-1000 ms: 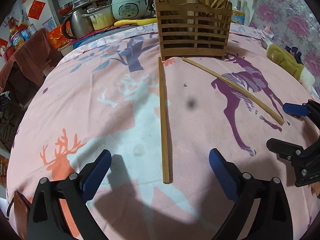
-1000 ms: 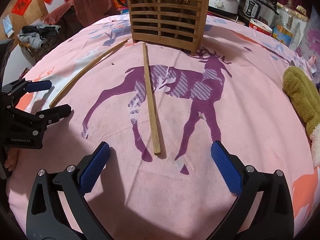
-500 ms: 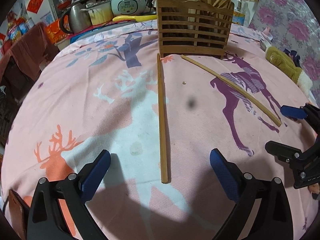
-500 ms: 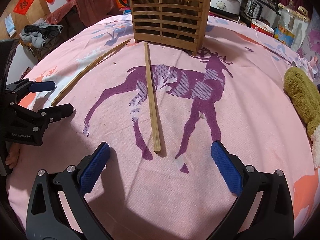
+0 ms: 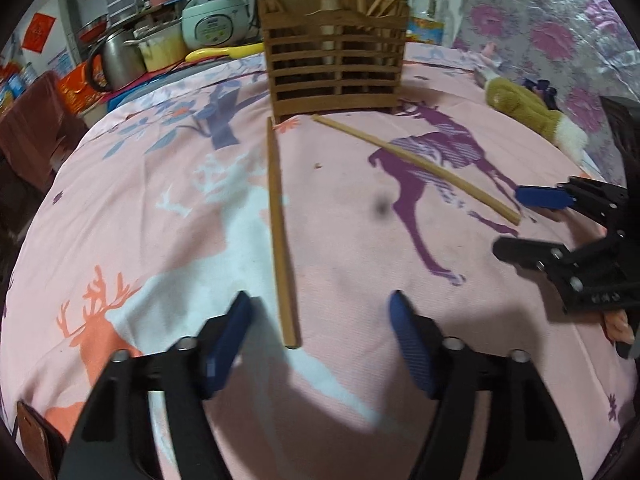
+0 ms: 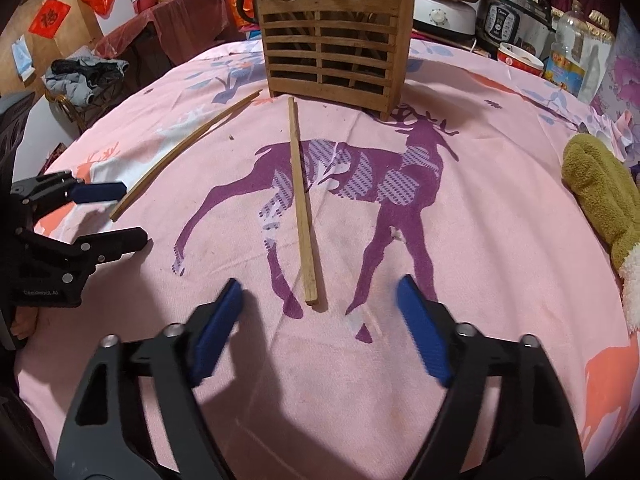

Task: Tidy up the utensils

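Note:
Two wooden chopsticks lie on the pink deer-print tablecloth in front of a slatted wooden utensil holder (image 5: 336,68) (image 6: 332,56) that holds several sticks. In the left wrist view one chopstick (image 5: 280,232) runs straight toward my left gripper (image 5: 320,320). Its near end lies between the blue pads, untouched, while the jaws are closing. In the right wrist view the other chopstick (image 6: 302,200) ends just ahead of my right gripper (image 6: 320,304), whose jaws are also closing on nothing. Each gripper also shows at the side of the other's view: right gripper (image 5: 520,224), left gripper (image 6: 116,216).
An olive plush mitten (image 6: 600,196) (image 5: 524,108) lies at the right side of the table. Behind the holder stand rice cookers (image 5: 212,20) (image 6: 516,8), a kettle (image 5: 116,60), a pot, an oil bottle (image 6: 568,56) and a bowl. The round table drops off at the left.
Both grippers' jaws have come noticeably closer together around the near chopstick ends. The left gripper's view has tilted up a little; the chopsticks lie as before.

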`<action>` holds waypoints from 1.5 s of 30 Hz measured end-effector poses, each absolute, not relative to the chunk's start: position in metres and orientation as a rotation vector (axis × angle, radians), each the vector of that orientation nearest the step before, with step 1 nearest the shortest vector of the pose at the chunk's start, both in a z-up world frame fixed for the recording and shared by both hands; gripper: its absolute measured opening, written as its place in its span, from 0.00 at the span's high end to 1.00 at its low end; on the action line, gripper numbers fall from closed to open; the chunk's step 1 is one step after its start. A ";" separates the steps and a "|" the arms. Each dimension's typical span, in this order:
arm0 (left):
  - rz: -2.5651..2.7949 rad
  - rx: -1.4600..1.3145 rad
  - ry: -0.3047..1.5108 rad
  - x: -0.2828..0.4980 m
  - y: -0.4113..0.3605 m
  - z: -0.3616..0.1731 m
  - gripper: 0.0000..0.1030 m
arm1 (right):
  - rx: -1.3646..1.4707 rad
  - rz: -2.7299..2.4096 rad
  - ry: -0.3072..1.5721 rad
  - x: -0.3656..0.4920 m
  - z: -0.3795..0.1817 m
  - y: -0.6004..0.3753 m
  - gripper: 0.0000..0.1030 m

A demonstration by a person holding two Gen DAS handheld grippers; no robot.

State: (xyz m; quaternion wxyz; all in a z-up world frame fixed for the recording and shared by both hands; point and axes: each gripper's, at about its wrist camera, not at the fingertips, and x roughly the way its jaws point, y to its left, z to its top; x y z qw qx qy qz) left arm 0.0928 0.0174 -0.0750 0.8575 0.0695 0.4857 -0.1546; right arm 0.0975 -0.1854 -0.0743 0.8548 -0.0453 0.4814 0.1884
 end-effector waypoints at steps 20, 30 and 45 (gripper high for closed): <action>-0.332 0.122 0.868 0.081 0.022 -0.009 0.61 | -0.049 0.421 0.794 0.081 -0.004 -0.199 0.94; -0.360 0.140 1.026 0.085 0.006 -0.068 0.89 | -0.011 0.440 0.787 0.076 -0.007 -0.204 0.94; -0.346 0.099 0.725 0.111 0.013 0.071 0.94 | 0.024 0.433 0.678 0.084 0.063 -0.220 0.94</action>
